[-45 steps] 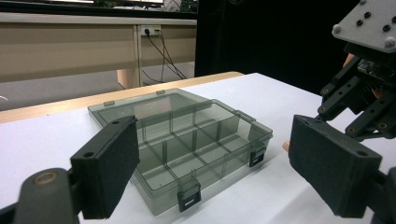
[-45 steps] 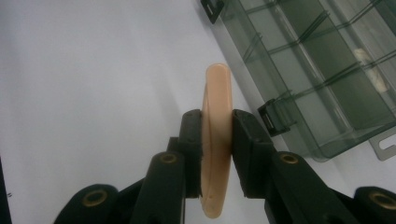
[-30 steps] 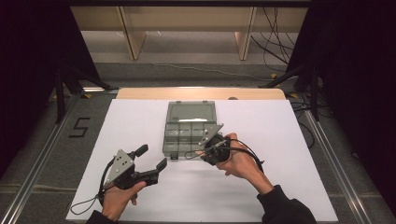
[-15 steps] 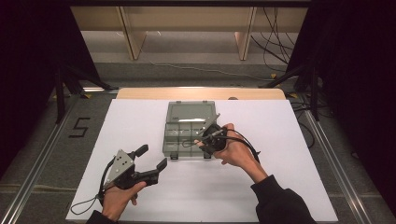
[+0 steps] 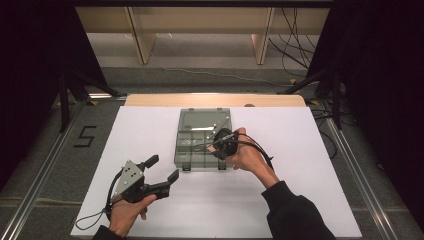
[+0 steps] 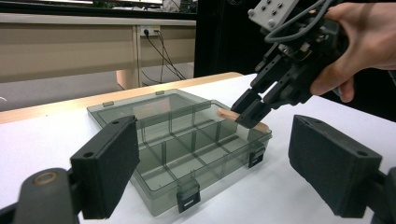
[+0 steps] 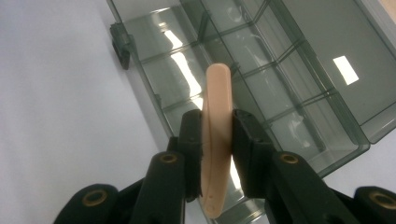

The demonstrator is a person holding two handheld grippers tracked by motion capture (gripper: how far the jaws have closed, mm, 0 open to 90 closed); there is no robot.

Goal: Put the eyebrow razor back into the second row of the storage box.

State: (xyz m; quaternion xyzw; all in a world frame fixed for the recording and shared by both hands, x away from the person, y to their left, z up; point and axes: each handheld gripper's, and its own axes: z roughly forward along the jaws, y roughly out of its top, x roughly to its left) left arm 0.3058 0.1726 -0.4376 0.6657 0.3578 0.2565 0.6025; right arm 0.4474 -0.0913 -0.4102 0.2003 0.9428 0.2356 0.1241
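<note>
The right gripper [image 7: 217, 140] has its jaws pressed against the two flat faces of a small, pale wooden stick [image 7: 215, 140], rounded at the ends like a craft or ice-lolly stick, and holds it over the near right part of an open, smoky-grey compartment box [image 5: 197, 150] that sits on the white table [image 5: 310, 165]. In the left gripper view the stick [image 6: 243, 116] hangs just above the box's divided cells, not yet resting in any of them. The stick looks very light, thin and fairly stiff, so a gentle pinch should carry it; squeezed hard or levered against a divider it could probably snap or bow. Its smooth faces may let it pivot between the pads, and the present hold, near the middle of its length, seems the sensible place to limit that swing. The left gripper [image 5: 162, 175] hovers over the table near the box's front left, jaws spread wide and holding nothing. The box itself looks like thin, rigid plastic, light enough to slide if nudged.
</note>
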